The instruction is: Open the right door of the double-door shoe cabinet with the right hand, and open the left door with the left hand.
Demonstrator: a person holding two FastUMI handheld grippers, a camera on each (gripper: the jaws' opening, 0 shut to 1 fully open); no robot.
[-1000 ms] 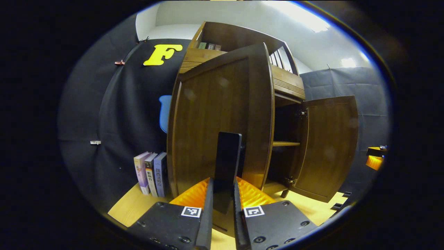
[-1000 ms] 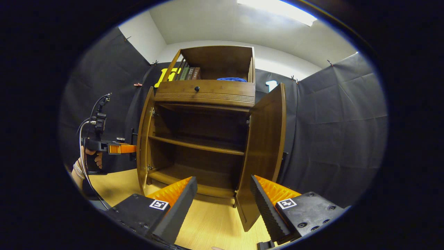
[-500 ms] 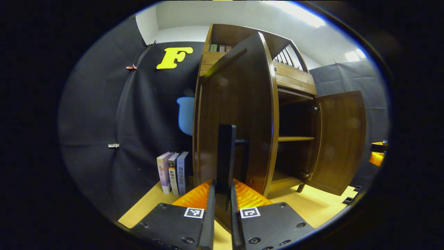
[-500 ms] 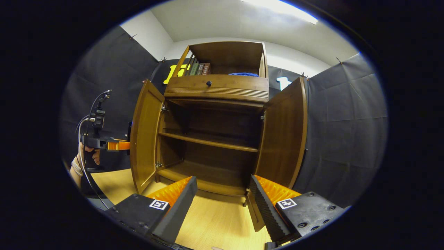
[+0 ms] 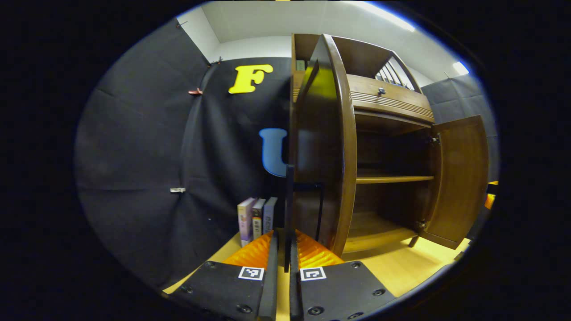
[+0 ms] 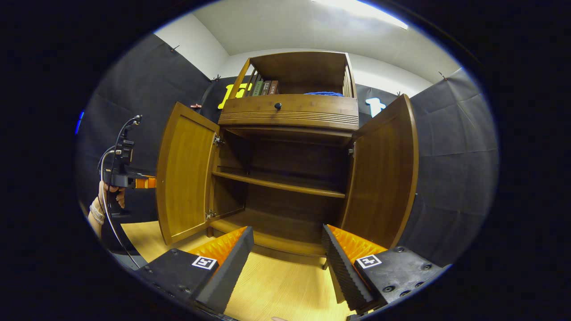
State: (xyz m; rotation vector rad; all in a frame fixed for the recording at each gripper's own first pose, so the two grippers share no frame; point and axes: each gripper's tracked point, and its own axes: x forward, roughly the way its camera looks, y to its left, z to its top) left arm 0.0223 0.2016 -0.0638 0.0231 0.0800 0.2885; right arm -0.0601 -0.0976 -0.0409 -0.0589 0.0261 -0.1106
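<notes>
Swinging wider than before, left door [image 6: 185,174] handle [image 5: 289,209] stays clamped in left tool [image 5: 282,249]; right tool [image 6: 287,249] apart.

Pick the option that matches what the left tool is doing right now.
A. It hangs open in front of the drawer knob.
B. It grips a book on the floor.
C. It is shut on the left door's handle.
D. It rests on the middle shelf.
C: in the left gripper view the left tool has both fingers pressed on the dark handle of the swung-out left door.
</notes>
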